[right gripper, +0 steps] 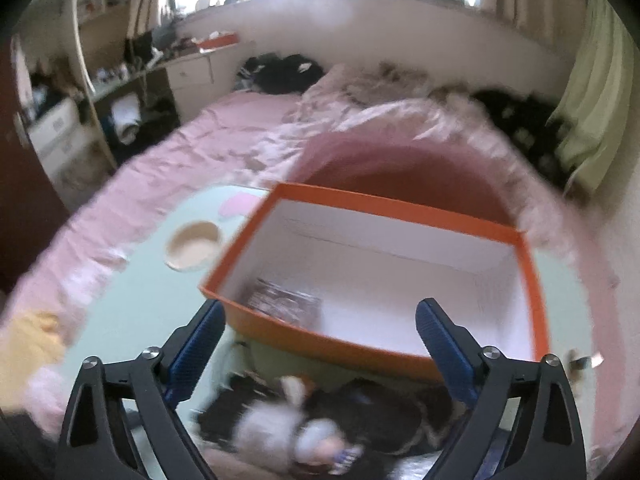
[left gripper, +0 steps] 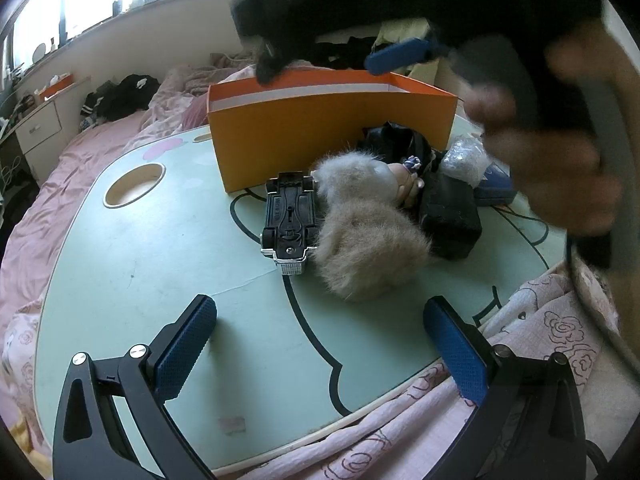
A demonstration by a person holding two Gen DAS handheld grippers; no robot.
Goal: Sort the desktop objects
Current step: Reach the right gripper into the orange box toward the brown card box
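On the green bench [left gripper: 140, 248] set on a pink bed, toys wait beside the orange box [left gripper: 320, 132] for sorting, and both the left gripper [left gripper: 320, 344] and right gripper [right gripper: 320, 344] have fingers apart, holding nothing.

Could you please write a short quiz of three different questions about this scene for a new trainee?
1. True or false: the toy car lies upside down on the green table.
2. Multiple choice: where does the orange box stand, seen from the left wrist view? A) behind the toy car B) on the pink bedding C) inside the round hole of the table
3. Short answer: does the right gripper hold anything?

Key
1. True; its black underside and wheels face up.
2. A.
3. No; its jaws are open and empty above the near edge of the box, which already contains one flat packet.
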